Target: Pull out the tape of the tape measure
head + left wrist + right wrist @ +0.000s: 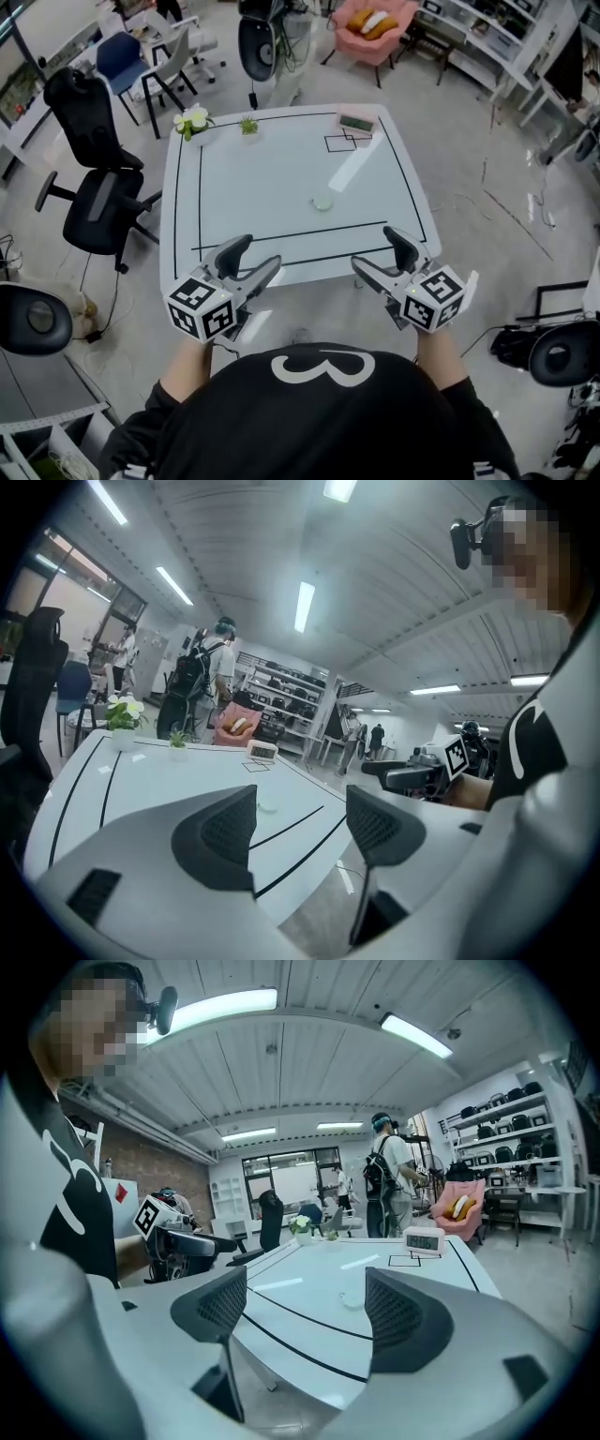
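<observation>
A small round pale tape measure lies on the white table, right of the middle; it also shows between the jaws in the left gripper view and the right gripper view. My left gripper hovers at the table's near edge, open, nothing between its fingers. My right gripper hangs at the near right edge, also open and empty. Both are well short of the tape measure.
A small digital clock stands at the far right corner, a white flower pot and a tiny green plant along the far edge. Black office chairs stand left of the table. People with backpacks stand beyond it.
</observation>
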Available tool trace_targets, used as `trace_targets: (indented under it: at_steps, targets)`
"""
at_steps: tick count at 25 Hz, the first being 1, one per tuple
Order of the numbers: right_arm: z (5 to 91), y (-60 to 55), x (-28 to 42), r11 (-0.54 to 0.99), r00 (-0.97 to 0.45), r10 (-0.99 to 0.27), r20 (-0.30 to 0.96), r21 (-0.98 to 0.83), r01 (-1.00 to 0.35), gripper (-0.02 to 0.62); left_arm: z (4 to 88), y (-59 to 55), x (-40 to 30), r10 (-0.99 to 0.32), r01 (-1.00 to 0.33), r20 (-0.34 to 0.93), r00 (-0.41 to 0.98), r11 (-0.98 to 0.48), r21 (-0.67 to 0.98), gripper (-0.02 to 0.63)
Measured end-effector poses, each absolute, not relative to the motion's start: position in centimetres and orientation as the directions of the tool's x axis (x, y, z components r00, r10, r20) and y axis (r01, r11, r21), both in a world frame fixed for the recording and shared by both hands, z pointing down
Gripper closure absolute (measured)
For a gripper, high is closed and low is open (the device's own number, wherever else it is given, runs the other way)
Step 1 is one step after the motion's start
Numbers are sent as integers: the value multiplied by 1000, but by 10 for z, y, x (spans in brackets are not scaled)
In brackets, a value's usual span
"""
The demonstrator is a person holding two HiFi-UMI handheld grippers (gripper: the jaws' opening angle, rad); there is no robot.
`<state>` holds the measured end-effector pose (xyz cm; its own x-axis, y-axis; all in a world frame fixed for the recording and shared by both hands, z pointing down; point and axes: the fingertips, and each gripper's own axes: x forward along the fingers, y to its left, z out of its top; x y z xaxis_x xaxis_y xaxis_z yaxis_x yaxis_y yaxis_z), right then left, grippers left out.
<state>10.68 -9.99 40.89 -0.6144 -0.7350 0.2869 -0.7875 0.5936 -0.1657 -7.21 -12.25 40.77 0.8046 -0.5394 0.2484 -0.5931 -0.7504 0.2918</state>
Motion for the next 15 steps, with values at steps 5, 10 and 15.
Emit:
trace_targets:
  at_steps: [5, 10, 15]
  targets:
    - [421, -115, 101, 603, -621, -720, 309, -164, -781, 212, 413, -133, -70, -527, -587, 263, 808, -759, 281, 321]
    - [430, -137, 96, 624, -635, -696, 336, -154, -766, 210, 415, -145, -71, -540, -598, 261, 801, -750, 283, 321]
    - [450, -167, 92, 640, -648, -665, 371, -164, -751, 210, 418, -160, -71, -555, -617, 272, 786, -734, 284, 321]
